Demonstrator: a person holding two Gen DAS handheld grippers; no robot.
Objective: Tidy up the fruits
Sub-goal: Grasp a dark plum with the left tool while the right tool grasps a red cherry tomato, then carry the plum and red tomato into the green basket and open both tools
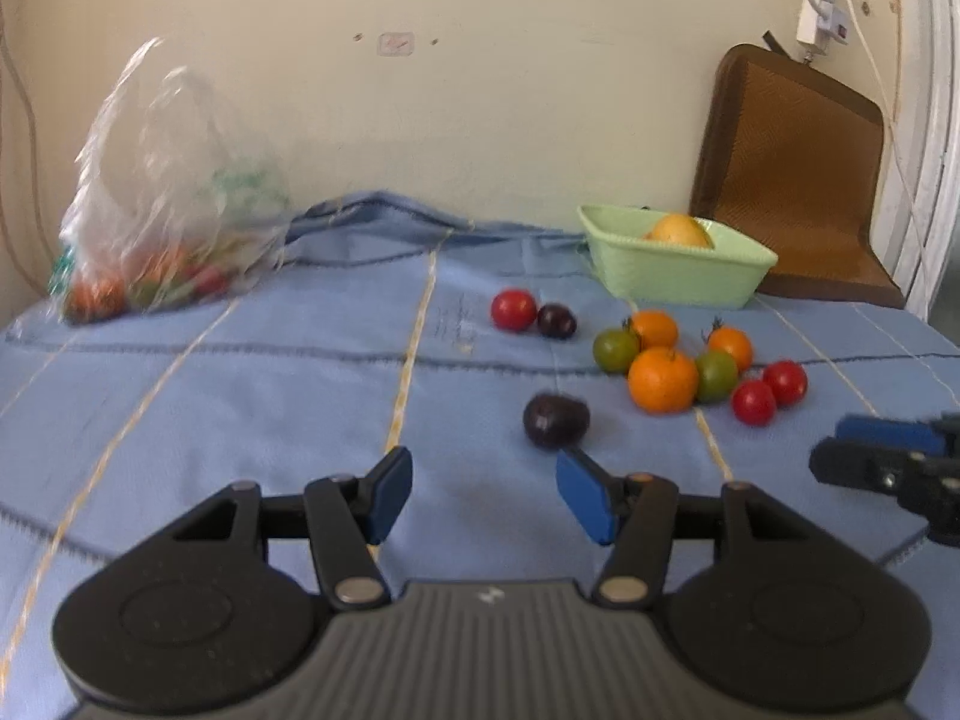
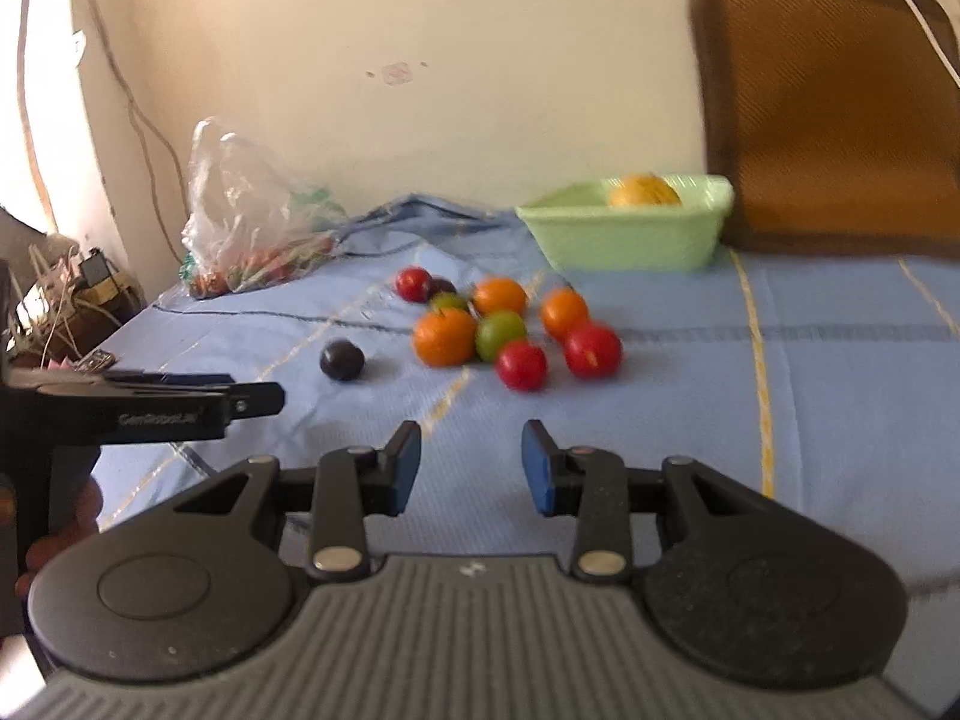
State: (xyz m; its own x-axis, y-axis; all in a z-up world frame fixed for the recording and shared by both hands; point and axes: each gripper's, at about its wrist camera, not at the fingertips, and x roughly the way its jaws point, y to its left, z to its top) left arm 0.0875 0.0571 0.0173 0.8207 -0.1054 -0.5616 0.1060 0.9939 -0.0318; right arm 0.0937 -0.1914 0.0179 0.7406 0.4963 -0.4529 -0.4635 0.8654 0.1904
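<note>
Left gripper [image 1: 483,495] spread, empty; we note the dark plum [image 1: 555,420] just ahead, slightly right, nearer than right gripper [image 2: 471,468]

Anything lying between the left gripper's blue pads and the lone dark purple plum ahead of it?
Nothing: only bare blue cloth separates the left gripper from the dark purple plum, seen in the left wrist view. Its jaws stand open, empty.

Looks like a lived-in home room: cream painted wall [image 1: 480,90] with marks, blue stitched cloth [image 1: 240,372] spread flat, white power strip [image 1: 819,0] dangling, brown woven-mesh chair back [image 2: 828,108].
</note>
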